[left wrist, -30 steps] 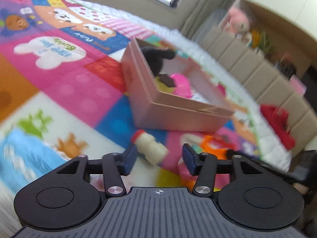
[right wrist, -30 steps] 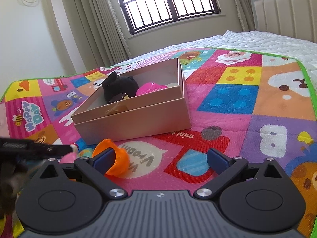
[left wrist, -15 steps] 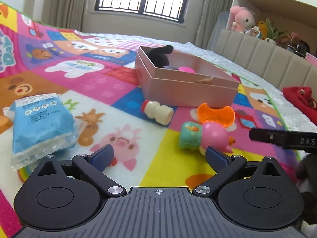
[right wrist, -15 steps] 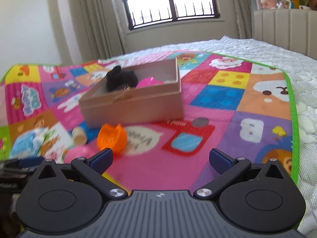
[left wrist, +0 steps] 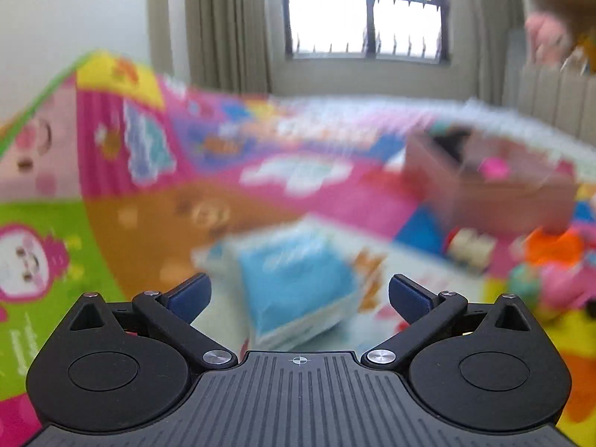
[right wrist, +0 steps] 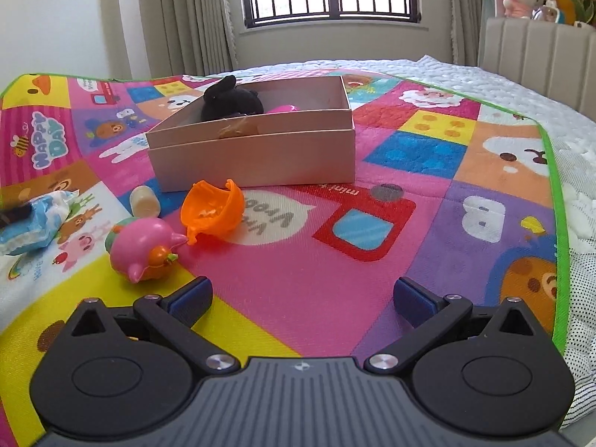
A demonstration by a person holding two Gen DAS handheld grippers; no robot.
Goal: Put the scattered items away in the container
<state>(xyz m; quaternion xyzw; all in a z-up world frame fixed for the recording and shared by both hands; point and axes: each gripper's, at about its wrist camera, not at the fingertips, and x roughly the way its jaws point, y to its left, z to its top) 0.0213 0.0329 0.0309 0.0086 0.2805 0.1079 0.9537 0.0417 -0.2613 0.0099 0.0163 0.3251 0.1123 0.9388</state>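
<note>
A pink cardboard box stands on the play mat, holding a black plush and a pink item. In front of it lie a small cream bottle, an orange toy shell and a pink pig toy. A blue tissue pack lies just ahead of my open, empty left gripper, and shows at the left edge of the right wrist view. My right gripper is open and empty above the mat, near the pig toy. The left wrist view is blurred; the box shows at its right.
The colourful play mat covers a white quilted bed. A padded headboard with plush toys stands at the right. A window with curtains is at the back.
My left gripper has swung left and now faces the blue tissue pack, with the box shifted to its right. My right gripper has pulled back a little; the toys have not moved.
</note>
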